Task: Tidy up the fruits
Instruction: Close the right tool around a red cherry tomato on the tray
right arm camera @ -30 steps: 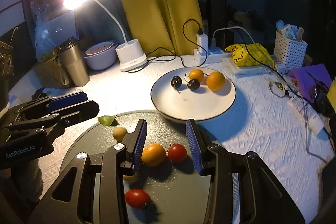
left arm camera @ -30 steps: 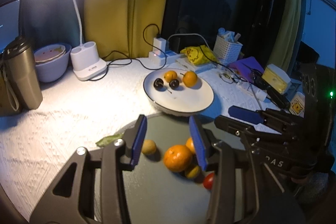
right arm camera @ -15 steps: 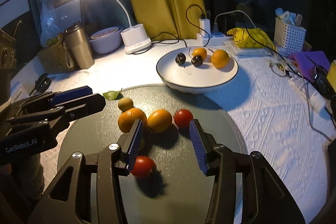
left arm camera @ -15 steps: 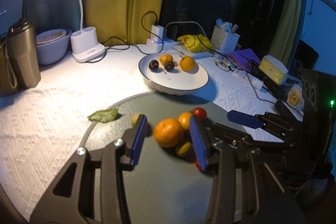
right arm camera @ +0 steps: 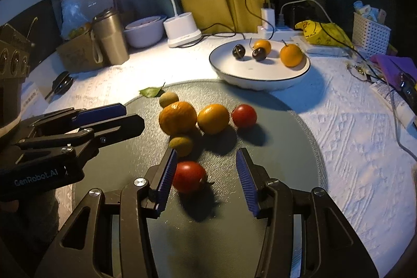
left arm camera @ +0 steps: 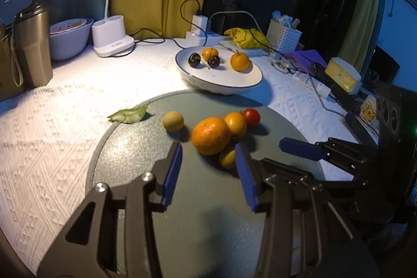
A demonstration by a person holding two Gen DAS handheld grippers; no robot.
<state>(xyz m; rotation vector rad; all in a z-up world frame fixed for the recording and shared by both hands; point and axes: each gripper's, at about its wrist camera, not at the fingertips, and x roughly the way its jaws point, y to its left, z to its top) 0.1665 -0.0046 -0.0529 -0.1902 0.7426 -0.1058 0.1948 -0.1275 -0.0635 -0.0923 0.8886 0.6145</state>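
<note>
Tomato (right arm camera: 189,176) beside right gripper (right arm camera: 207,180) finger

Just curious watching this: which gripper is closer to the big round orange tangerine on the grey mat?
Left. The left gripper is open right in front of the big round orange tangerine, nearly framing it. The right gripper sits farther back, open around a red tomato.

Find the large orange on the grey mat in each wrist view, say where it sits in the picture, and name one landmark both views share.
Left wrist: the large orange is at centre, just beyond the open left gripper.
Right wrist: it is left of centre, between the two grippers' tips.
Shared landmark: the white plate behind the grey mat.
</note>
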